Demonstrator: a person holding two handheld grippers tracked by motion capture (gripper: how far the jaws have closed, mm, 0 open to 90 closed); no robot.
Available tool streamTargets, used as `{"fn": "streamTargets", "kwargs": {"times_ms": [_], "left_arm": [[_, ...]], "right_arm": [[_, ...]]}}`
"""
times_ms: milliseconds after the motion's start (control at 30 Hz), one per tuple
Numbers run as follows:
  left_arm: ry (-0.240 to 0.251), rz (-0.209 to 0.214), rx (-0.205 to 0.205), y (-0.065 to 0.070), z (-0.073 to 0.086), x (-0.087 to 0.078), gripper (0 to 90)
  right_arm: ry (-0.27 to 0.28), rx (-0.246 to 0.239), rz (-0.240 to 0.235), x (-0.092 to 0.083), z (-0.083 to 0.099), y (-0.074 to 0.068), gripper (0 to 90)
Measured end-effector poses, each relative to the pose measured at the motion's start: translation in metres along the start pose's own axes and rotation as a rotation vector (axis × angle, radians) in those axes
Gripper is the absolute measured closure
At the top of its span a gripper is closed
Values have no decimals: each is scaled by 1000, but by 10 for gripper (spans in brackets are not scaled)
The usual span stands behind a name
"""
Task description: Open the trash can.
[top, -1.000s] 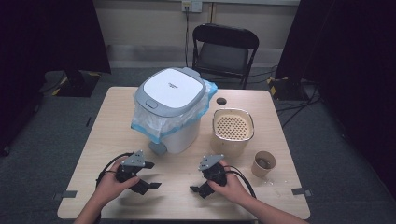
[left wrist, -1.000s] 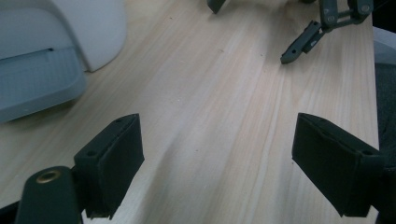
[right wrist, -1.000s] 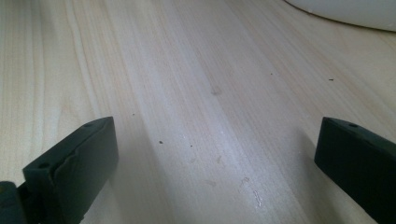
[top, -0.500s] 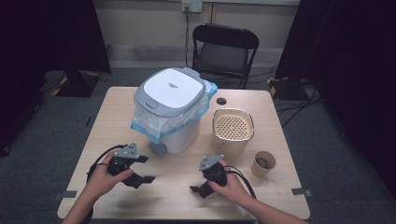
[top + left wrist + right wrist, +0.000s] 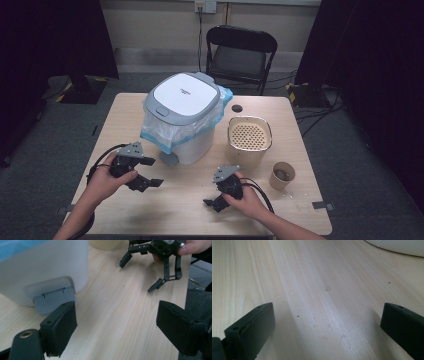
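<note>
Beige perforated basket (image 5: 249,140) and paper cup (image 5: 282,175) on wooden table (image 5: 180,207); black chair (image 5: 241,50) behind.

Even overhead light fell on the pale table (image 5: 280,210) while the room around it stayed nearly black (curtains swallowed the rest), shadows lay soft, and both gripper views were sharp on the woodgrain but blurred up close.

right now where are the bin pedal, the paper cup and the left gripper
bin pedal (image 5: 53,300), left gripper view, on its ribbed grey face
paper cup (image 5: 282,176), high view, on its rim
left gripper (image 5: 151,172), high view, between its jaw tips
</note>
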State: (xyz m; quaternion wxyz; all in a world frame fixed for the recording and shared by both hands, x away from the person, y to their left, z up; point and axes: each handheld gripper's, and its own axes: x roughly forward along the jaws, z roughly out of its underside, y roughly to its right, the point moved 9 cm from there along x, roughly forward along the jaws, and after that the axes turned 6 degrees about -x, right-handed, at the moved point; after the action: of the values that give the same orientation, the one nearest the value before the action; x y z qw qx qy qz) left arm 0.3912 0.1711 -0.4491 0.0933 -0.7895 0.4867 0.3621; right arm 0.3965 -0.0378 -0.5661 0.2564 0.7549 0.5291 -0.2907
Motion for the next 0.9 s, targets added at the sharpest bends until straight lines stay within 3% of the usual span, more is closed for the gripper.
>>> {"fn": "streamTargets", "kwargs": {"times_ms": [600,900], "left_arm": [[-27,11,17,-1,-30,-26,163],[-12,12,21,-3,-48,-41,163]], "right_arm": [[3,-2,2,0,0,0,0],[3,-3,2,0,0,0,0]]}}
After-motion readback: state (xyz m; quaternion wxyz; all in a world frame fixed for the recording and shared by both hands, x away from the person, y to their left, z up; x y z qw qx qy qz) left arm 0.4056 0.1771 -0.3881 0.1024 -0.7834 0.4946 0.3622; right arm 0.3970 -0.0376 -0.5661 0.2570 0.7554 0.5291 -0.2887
